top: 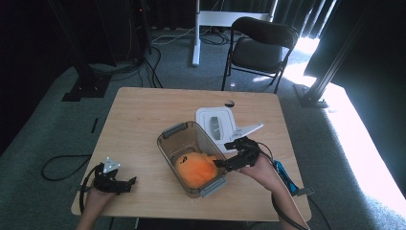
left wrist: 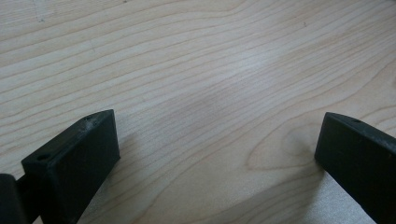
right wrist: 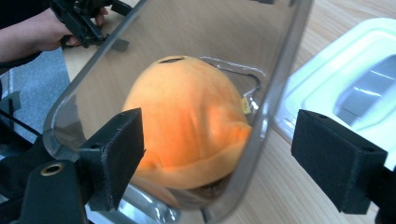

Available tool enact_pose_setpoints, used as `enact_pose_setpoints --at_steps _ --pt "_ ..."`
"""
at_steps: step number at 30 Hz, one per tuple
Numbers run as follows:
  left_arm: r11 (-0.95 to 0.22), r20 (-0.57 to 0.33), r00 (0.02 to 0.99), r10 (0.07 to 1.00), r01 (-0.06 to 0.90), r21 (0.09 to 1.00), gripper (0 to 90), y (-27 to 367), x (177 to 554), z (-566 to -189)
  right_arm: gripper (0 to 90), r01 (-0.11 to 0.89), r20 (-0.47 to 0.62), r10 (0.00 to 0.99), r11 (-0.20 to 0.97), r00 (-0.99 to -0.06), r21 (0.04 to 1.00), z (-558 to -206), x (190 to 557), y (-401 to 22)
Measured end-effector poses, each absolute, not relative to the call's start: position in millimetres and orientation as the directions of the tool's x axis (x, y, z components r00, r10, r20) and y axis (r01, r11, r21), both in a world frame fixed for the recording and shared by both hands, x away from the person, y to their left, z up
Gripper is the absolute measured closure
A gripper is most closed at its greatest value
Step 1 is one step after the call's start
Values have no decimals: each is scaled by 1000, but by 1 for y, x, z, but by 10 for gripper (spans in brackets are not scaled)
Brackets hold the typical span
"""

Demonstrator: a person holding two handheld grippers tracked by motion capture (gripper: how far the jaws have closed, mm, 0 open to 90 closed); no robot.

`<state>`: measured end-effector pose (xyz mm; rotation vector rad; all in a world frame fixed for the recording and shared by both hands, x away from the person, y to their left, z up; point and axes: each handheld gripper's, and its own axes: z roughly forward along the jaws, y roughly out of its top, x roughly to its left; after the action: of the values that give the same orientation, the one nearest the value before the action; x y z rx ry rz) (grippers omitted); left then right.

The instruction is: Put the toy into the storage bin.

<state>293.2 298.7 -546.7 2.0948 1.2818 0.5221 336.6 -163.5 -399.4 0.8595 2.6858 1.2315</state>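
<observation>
An orange rounded soft thing [top: 194, 168] lies in the near end of a clear plastic bin [top: 189, 124] in the middle of the wooden table. My right gripper [top: 224, 155] hovers at the bin's right wall, open, pads touching nothing. In the right gripper view its jaws [right wrist: 217, 144] straddle the bin's rim [right wrist: 275, 79], one over the orange thing [right wrist: 187, 121], the other outside over the table. My left gripper [top: 129, 184] rests at the table's near left corner, open. In the left gripper view only bare wood [left wrist: 187, 56] lies between its jaws [left wrist: 217, 140].
A white lid [top: 218, 124] lies flat on the table just right of the bin, seen close in the right gripper view [right wrist: 336, 79]. A black folding chair [top: 261, 45] stands beyond the far edge. Cables trail off the near edge.
</observation>
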Motion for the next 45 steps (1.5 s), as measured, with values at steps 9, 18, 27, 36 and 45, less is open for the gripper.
enact_pose_setpoints --at_steps 9,18,27,36,45 --pt "-338 14 451 892 647 684 2 299 293 -547 165 489 181 553 480 -814 729 -400 335 -188" --pt "-337 13 451 893 647 684 2 299 293 -547 138 536 191 631 416 -752 735 -406 331 -214" --pt "-338 14 452 892 647 683 1 299 293 -547 140 576 176 708 376 -684 726 -424 327 -246" --pt "-338 14 452 892 647 683 2 299 293 -547 140 614 152 786 330 -600 718 -447 322 -272" --pt "-339 14 453 892 647 682 2 299 293 -547 140 639 116 844 299 -524 709 -469 318 -293"
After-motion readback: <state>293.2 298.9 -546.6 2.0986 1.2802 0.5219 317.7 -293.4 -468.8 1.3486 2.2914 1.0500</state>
